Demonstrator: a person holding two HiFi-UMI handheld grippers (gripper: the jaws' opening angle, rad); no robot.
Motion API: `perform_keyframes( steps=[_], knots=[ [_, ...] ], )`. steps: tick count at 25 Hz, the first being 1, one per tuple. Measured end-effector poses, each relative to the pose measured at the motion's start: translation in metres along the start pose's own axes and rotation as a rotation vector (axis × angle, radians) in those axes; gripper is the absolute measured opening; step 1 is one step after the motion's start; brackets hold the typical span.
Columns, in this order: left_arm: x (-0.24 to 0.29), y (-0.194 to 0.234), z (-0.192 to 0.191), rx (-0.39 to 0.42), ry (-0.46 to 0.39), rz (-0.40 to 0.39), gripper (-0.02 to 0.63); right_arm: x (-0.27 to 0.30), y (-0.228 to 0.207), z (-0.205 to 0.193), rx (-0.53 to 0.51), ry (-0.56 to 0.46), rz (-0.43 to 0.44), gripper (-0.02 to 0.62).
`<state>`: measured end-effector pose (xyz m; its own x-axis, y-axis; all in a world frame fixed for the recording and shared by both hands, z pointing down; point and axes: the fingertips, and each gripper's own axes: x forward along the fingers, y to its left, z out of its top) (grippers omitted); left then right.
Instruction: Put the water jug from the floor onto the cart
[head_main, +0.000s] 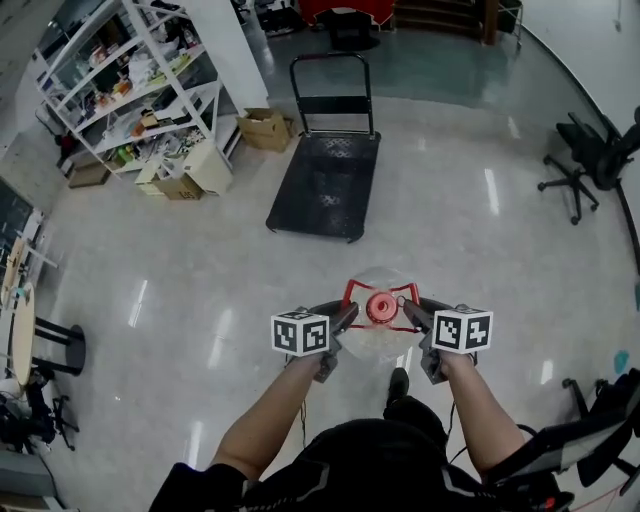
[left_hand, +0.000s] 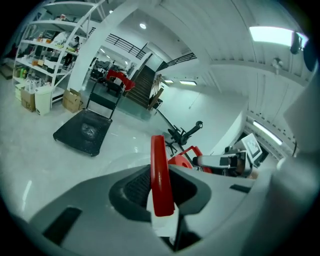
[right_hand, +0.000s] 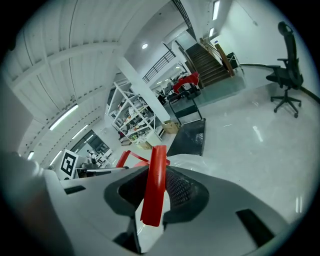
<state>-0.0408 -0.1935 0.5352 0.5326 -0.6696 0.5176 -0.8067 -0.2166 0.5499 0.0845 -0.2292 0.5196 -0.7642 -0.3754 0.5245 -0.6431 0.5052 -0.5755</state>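
Jug (head_main: 380, 336) hangs between both claws, up off the floor (head_main: 200, 300). Left claw (head_main: 347, 318) grips one side of its red handle (left_hand: 159, 175) tight. Right claw (head_main: 410, 312) grips the other side. Cart (head_main: 325, 180) sits far ahead of the claws.

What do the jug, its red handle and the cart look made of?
The water jug looks like clear plastic; floor shows through. Its red handle seems glossy moulded plastic. The cart has a dark textured deck, plastic or coated metal, hard to tell.
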Motion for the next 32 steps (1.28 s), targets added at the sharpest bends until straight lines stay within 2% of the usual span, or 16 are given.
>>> perform_keyframes(
  steps=[3,7,11,15,24,32],
  knots=[
    [0.017,0.017,0.032,-0.028,-0.031,0.05,0.072,0.027,-0.012,0.037,0.002,0.02,0.048,0.094],
    [0.03,0.042,0.092,-0.053,-0.09,0.103,0.072,0.068,-0.013,0.101,-0.053,0.044,0.113,0.094],
    [0.036,0.074,0.129,-0.081,-0.114,0.132,0.072,0.106,-0.008,0.14,-0.106,0.072,0.13,0.094],
    [0.058,0.123,0.18,-0.09,-0.146,0.122,0.072,0.166,-0.016,0.191,-0.138,0.073,0.13,0.094],
    [0.078,0.224,0.279,-0.055,-0.12,0.082,0.074,0.279,-0.006,0.274,-0.128,0.078,0.076,0.094],
    [0.094,0.304,0.374,-0.032,-0.134,0.102,0.075,0.374,0.002,0.354,-0.14,0.093,0.09,0.094]
  ],
)
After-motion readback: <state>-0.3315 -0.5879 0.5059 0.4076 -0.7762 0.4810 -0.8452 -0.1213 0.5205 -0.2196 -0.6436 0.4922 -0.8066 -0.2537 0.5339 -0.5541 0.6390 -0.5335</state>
